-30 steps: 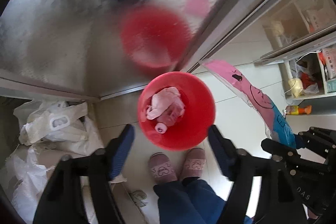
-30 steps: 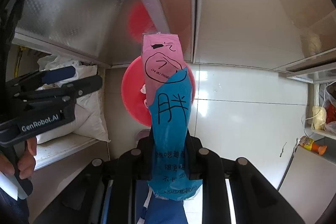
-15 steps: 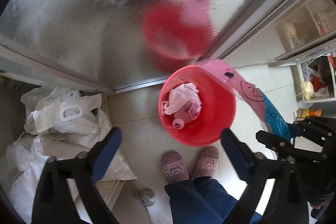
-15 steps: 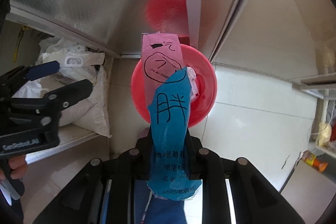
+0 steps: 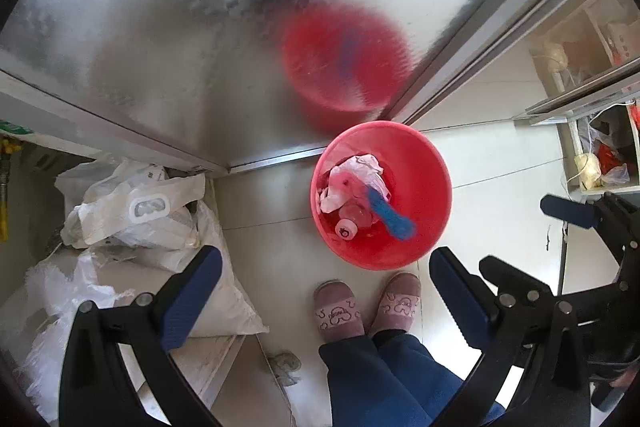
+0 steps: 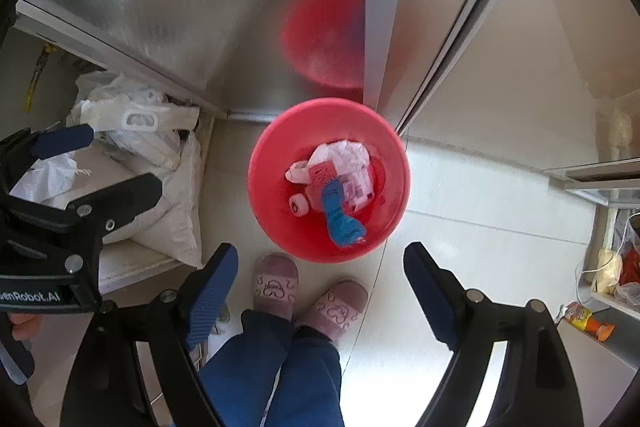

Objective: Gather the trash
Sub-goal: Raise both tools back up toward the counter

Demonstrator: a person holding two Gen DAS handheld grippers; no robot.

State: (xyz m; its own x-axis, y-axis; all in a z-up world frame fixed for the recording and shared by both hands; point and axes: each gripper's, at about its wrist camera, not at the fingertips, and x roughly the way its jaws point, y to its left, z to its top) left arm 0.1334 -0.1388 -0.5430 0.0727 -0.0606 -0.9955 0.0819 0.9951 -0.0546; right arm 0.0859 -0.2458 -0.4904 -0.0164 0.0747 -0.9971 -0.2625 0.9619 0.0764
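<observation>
Lying inside the red bucket (image 6: 384, 147), the pink-and-blue wrapper (image 6: 334, 205) rests on crumpled white paper (image 6: 344, 153), just beside a small bottle with a white cap (image 6: 299, 205); its blue end points toward the near wall of the bucket. In the left wrist view the same wrapper (image 5: 384, 213) shows across the heap. The right gripper (image 6: 316, 275) hangs above with its jaws spread wide, holding nothing. The left gripper (image 5: 324, 279) is likewise spread and empty. The bucket stands on pale floor tiles (image 6: 480, 203) against a shiny metal panel (image 5: 160, 47), just ahead of two pink slippers (image 6: 276, 283). White bags (image 5: 132, 211) are piled well to the left.
</observation>
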